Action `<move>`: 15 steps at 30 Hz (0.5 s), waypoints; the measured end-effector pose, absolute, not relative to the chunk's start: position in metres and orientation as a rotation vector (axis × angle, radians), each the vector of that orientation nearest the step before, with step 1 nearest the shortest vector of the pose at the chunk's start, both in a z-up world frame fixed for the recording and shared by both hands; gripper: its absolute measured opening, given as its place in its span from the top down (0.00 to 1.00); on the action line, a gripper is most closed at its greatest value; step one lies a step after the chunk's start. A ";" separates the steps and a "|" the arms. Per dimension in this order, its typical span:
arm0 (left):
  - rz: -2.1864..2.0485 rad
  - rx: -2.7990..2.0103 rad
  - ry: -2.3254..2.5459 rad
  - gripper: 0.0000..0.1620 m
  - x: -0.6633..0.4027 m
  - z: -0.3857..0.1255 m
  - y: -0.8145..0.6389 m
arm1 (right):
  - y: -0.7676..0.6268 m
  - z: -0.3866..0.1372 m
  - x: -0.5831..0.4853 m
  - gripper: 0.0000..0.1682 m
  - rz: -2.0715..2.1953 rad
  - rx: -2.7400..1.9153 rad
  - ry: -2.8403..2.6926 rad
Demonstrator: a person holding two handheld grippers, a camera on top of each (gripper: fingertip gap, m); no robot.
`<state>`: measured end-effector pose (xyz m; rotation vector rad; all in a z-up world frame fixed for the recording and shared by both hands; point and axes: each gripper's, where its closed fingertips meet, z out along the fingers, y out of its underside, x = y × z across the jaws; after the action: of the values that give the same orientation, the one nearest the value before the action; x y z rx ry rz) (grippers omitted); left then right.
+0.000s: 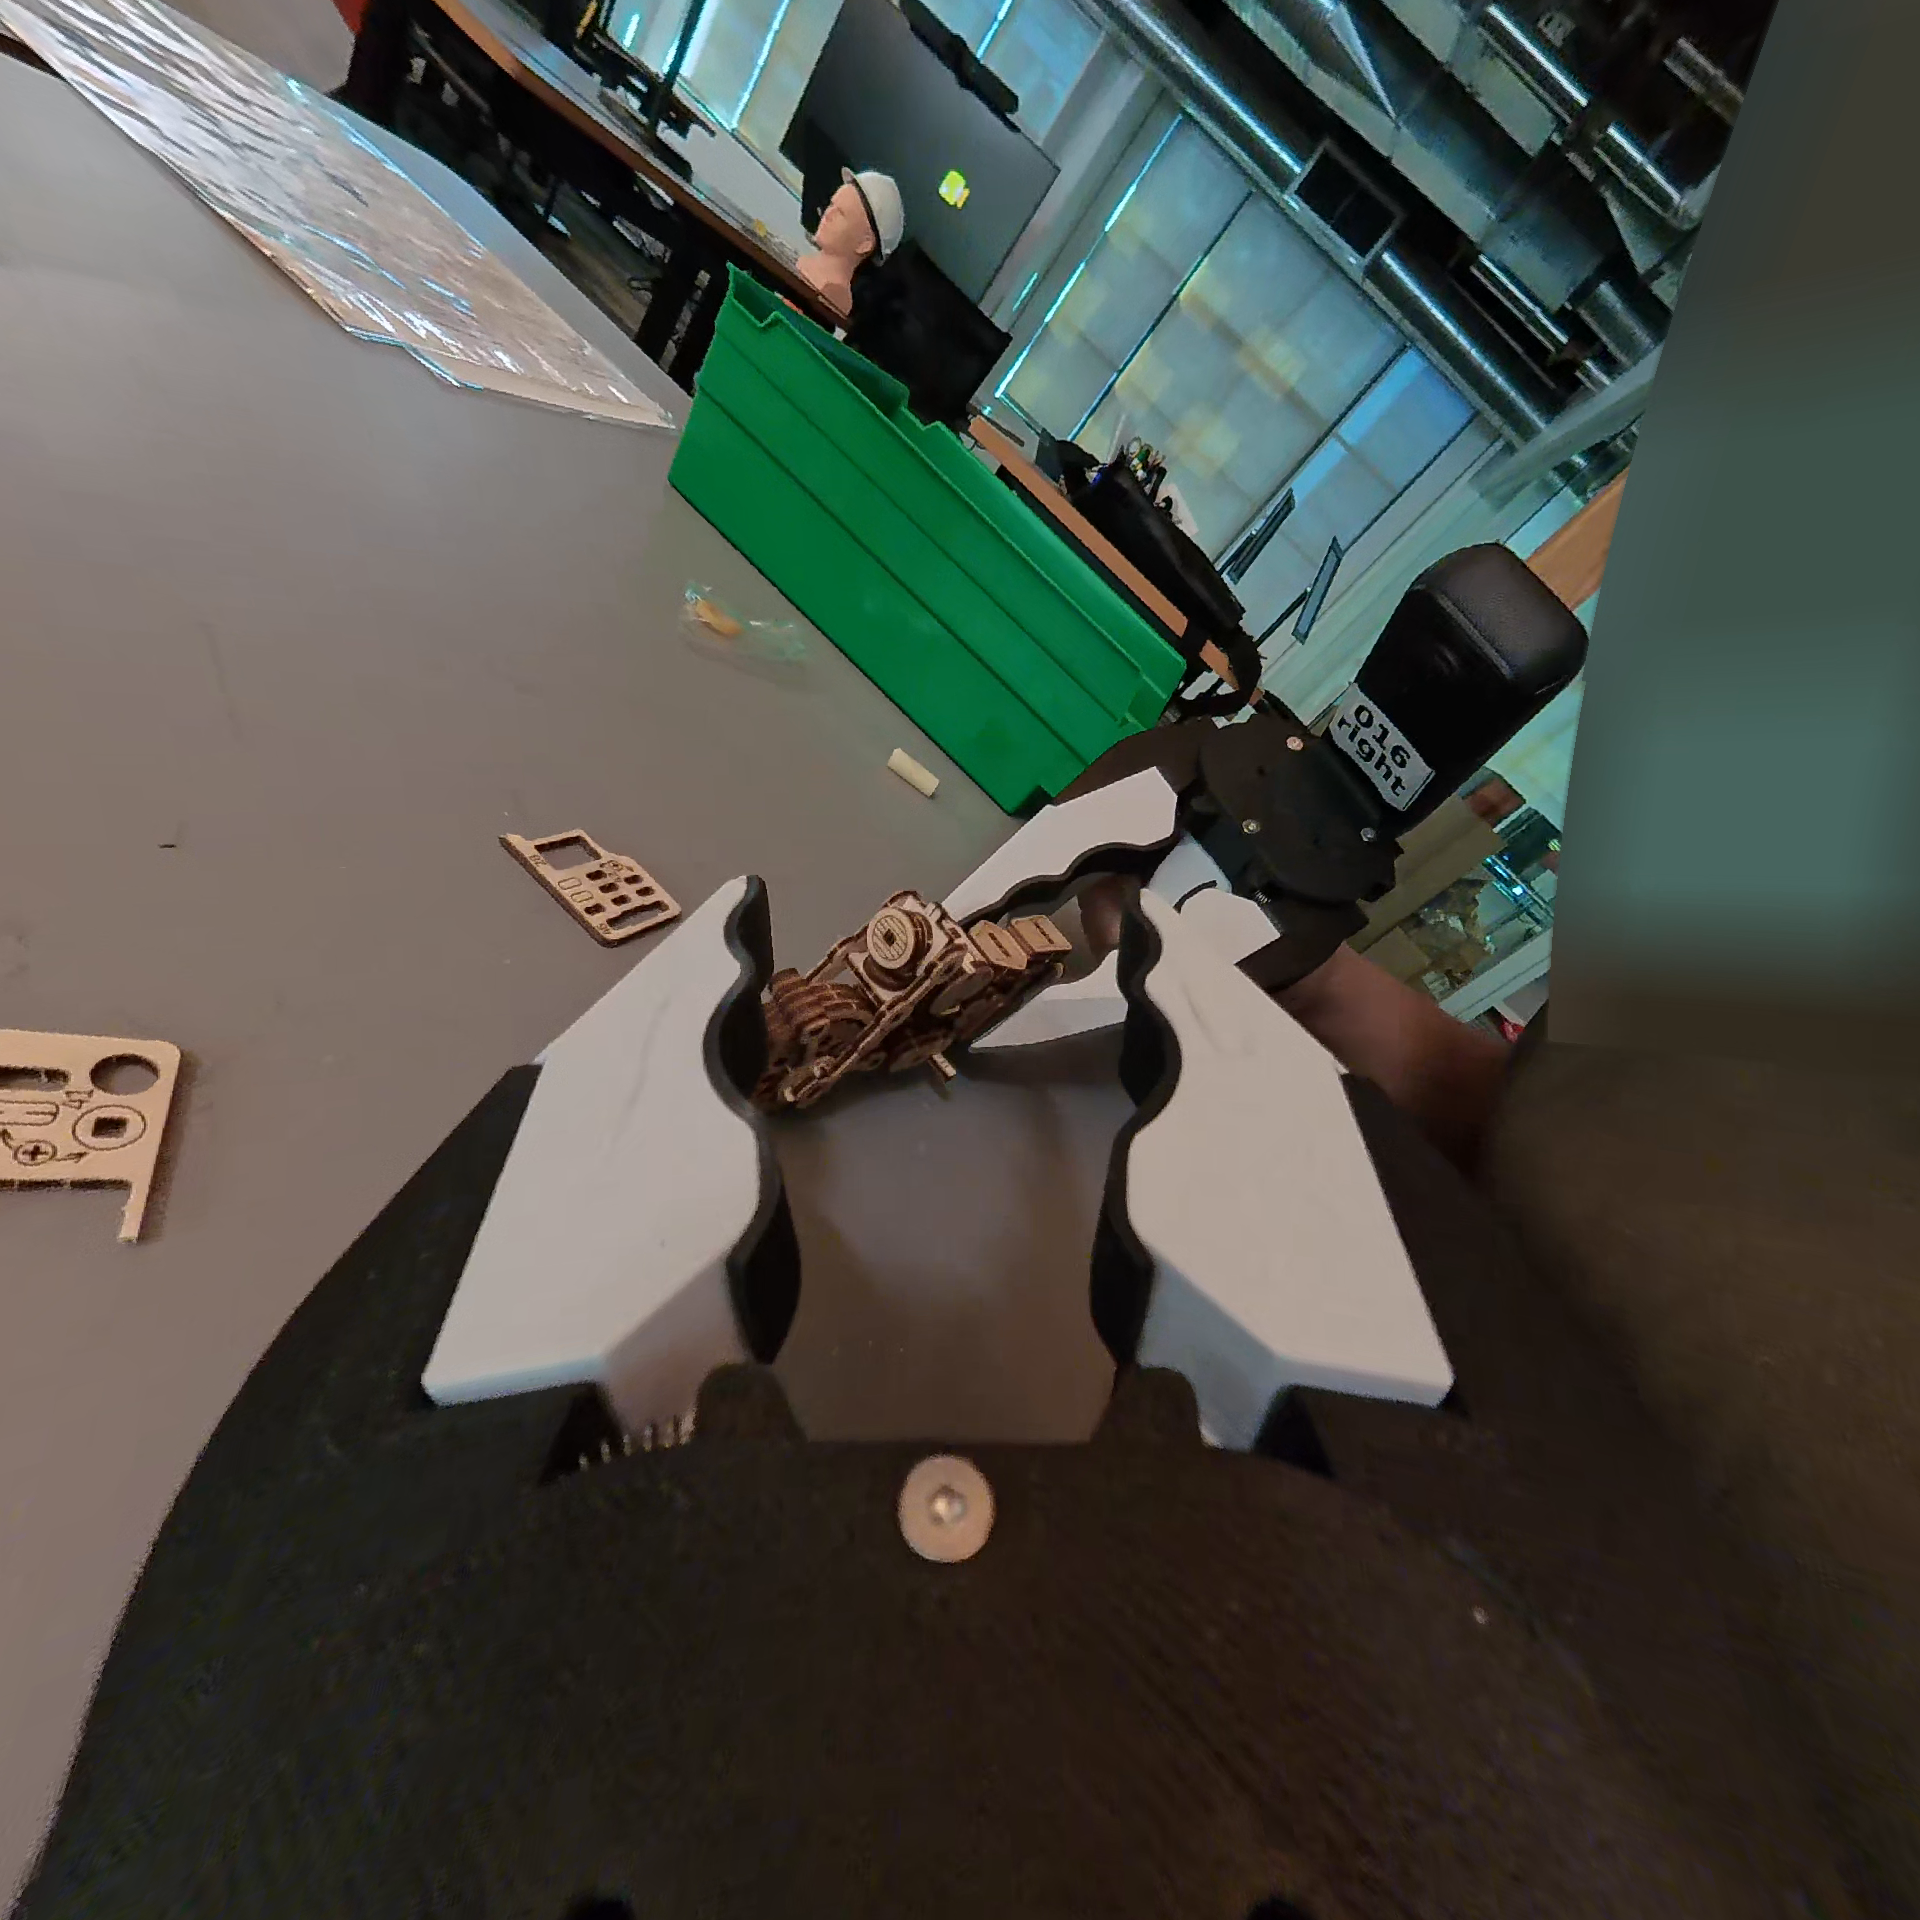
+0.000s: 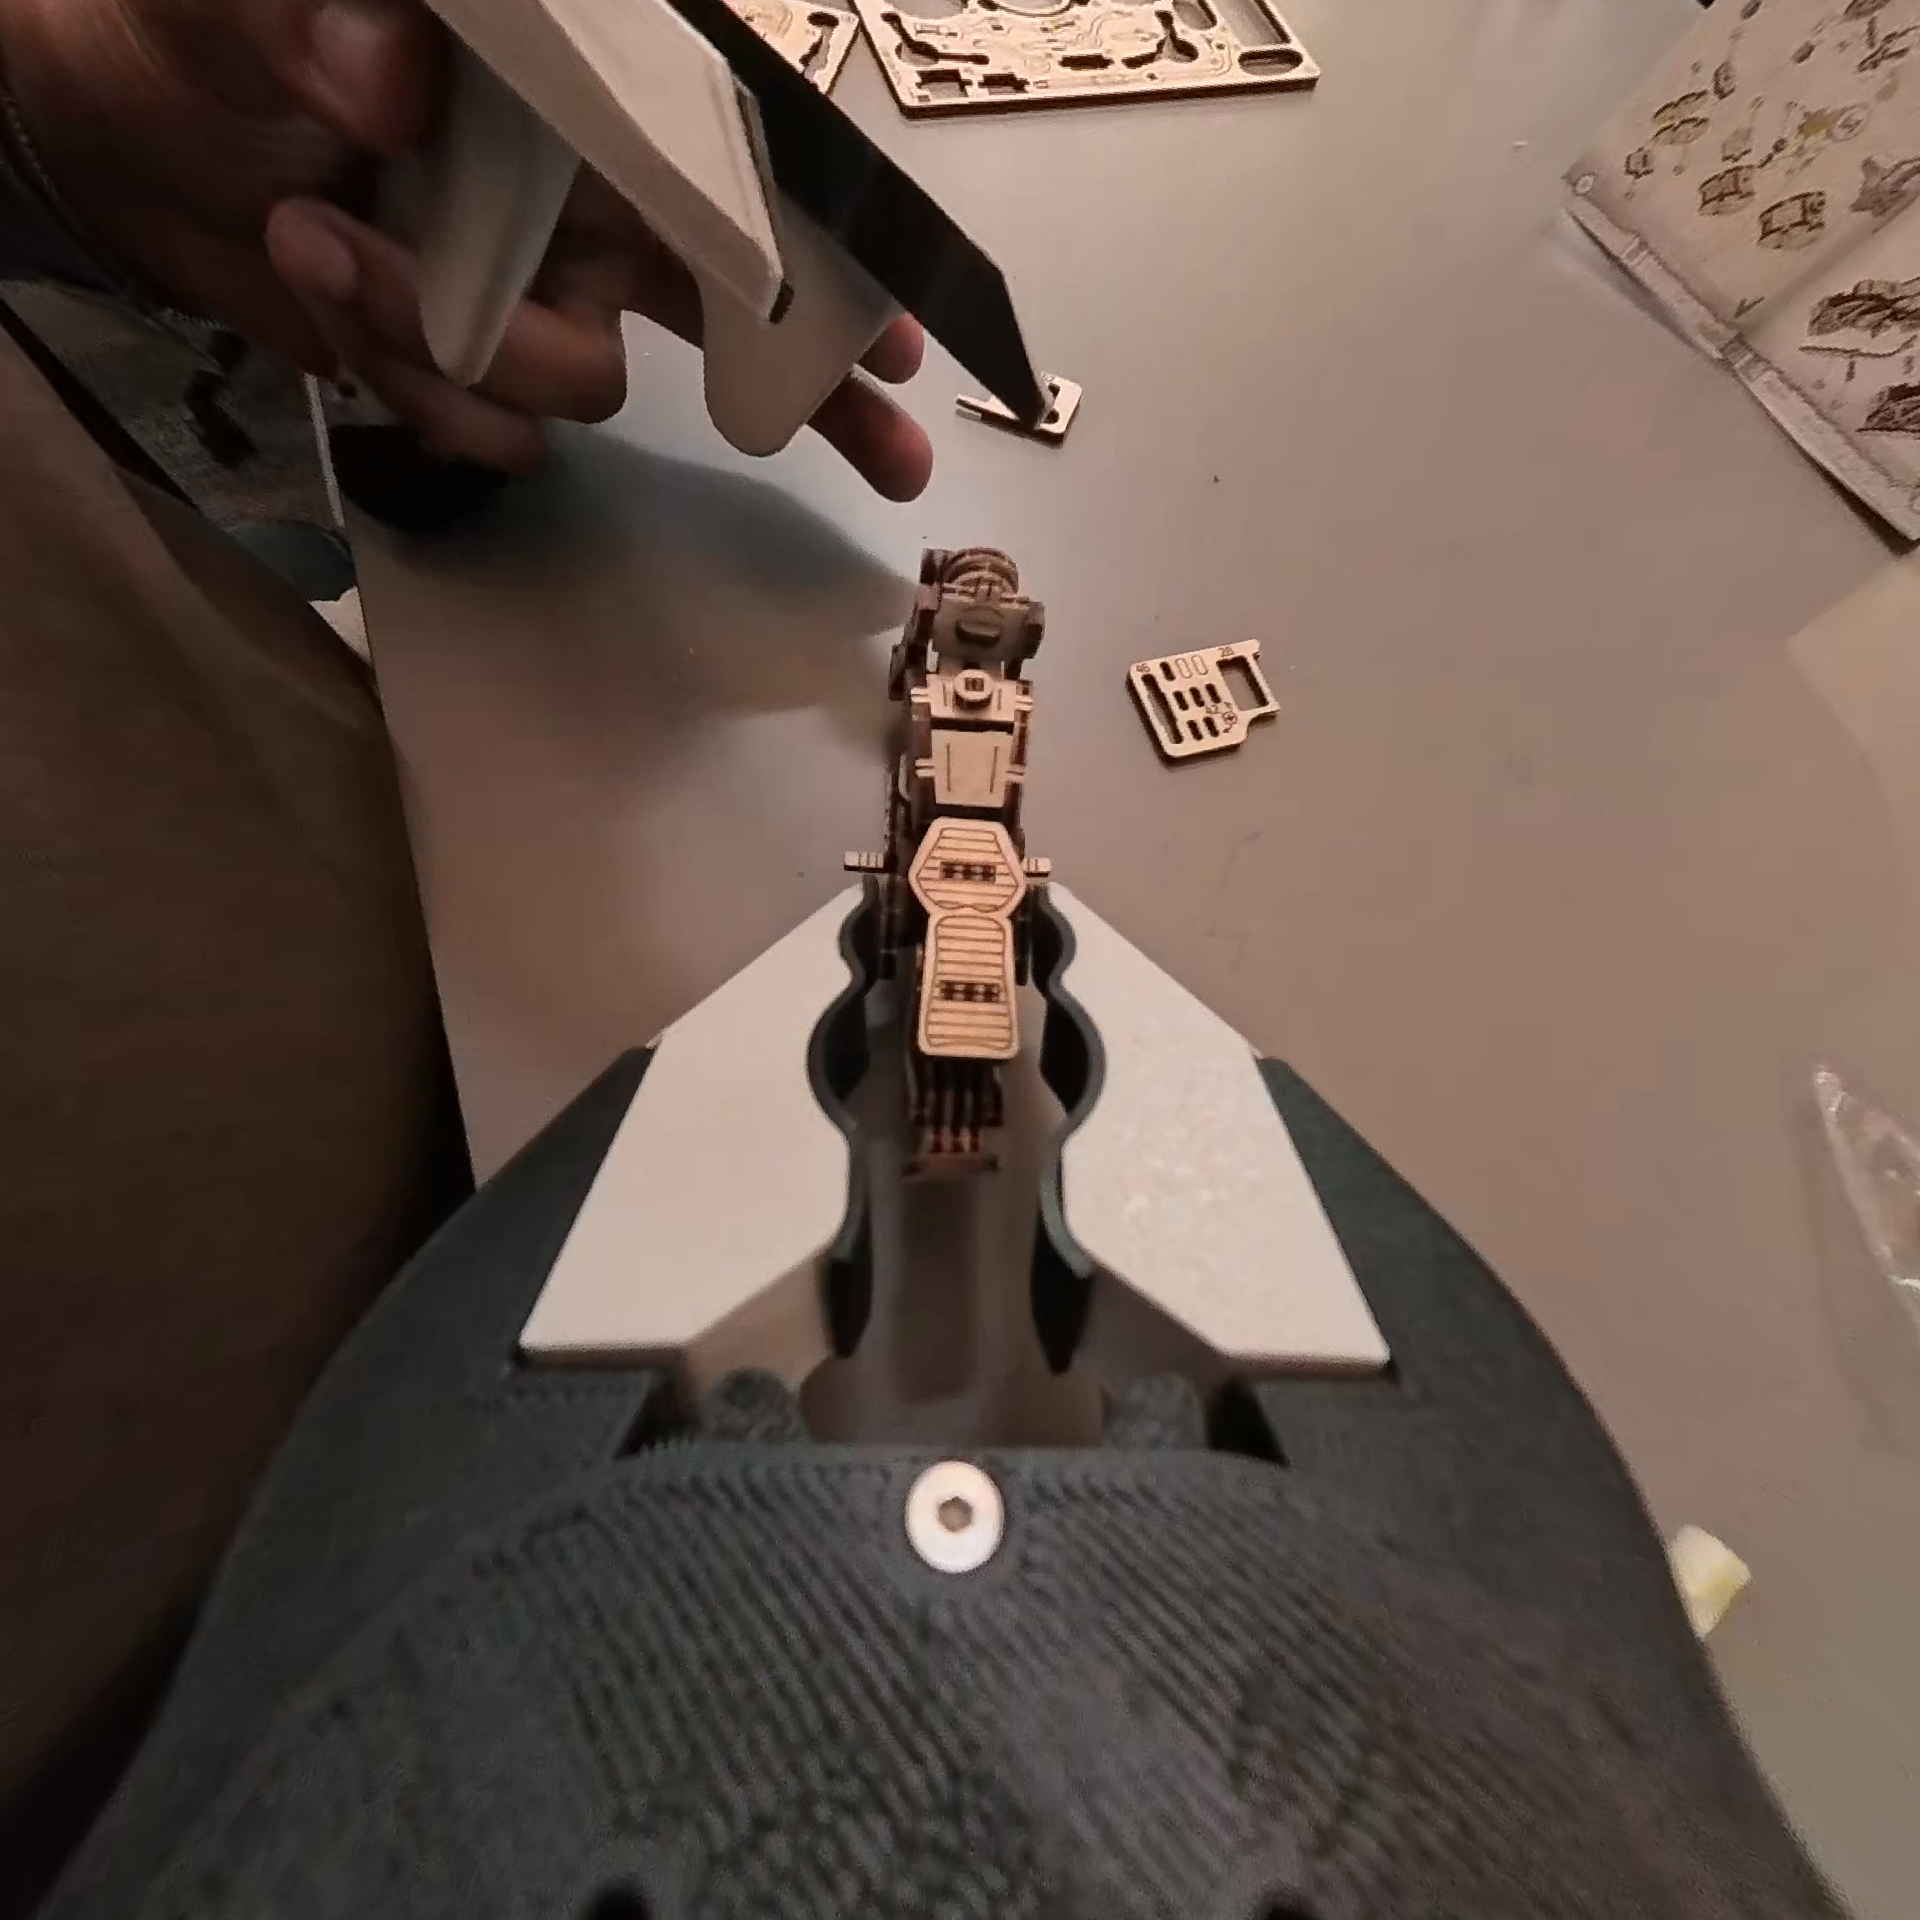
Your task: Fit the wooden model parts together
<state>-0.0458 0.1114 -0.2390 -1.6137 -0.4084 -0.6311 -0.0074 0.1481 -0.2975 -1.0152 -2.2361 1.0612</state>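
Observation:
A small wooden motorcycle model (image 2: 961, 831) stands on the grey table (image 2: 1455, 935). My right gripper (image 2: 956, 914) is shut on its rear end, with the seat between the pads. In the left wrist view the model (image 1: 894, 987) shows between the spread fingers of my left gripper (image 1: 940, 925), close to the left pad. The left gripper is open and empty. Whether it touches the model I cannot tell. The right gripper (image 1: 1013, 971) comes in from the right there. In the right wrist view the left gripper (image 2: 894, 410) hangs at the upper left, held by a hand.
A green bin (image 1: 914, 540) stands behind the model. Wooden part sheets lie around the table (image 1: 592, 883), (image 1: 73, 1122), (image 2: 1200, 701), (image 2: 1091, 52). An instruction booklet (image 2: 1787, 208) lies at the far right. A small plastic bag (image 1: 727, 623) and a white block (image 1: 912, 774) lie near the bin. One gripper's finger ends stand about 8 centimetres off the other's.

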 end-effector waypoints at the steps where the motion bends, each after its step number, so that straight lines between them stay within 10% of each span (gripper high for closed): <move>1: -0.633 -1.612 -0.410 0.60 -0.046 -0.239 0.111 | 0.149 -0.297 -0.008 0.84 1.062 -1.017 -2.233; 15: -0.653 -1.603 -0.422 0.60 -0.046 -0.239 0.111 | 0.149 -0.297 -0.009 0.80 1.094 -1.039 -2.210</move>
<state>-0.0462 0.1109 -0.2391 -1.6028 -0.4220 -0.6529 -0.0090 0.1493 -0.2968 -1.0386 -2.2105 1.0938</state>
